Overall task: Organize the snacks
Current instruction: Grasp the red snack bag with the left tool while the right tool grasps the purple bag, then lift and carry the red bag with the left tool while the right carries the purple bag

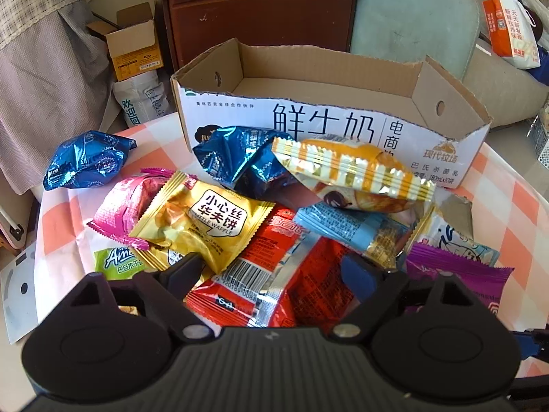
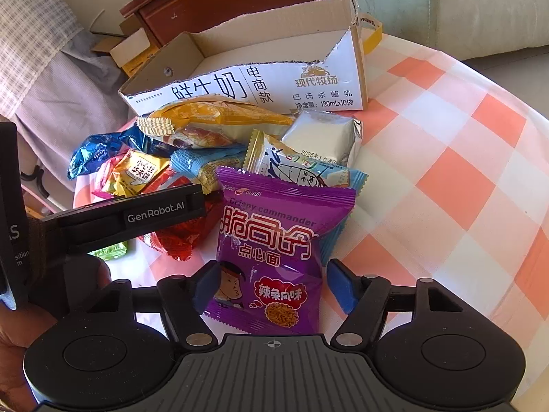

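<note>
Many snack packets lie heaped on the checked cloth [image 2: 456, 158], none yet in the cut-down milk box [image 1: 329, 79] standing just behind them, so by my reckoning the sorting has barely begun. The right gripper [image 2: 274, 288] has its jaws spread to either side of the purple pack [image 2: 274, 250], not visibly squeezing it; the next move looks to be closing on it and lifting it far over the box wall. The left gripper [image 1: 278, 274] hovers with jaws spread over the red pack [image 1: 274, 274], touching nothing that I can tell. The purple pack reads "Crispy commander" and 脆司令 点心面. The gold pack [image 1: 209, 226], left of the heap, reads "Little Waffle" and 小心丝华夫饼. The box is printed 鲜牛奶, 现代牧场 and 180mL. The left gripper's body reads "GenRobot.AI".
</note>
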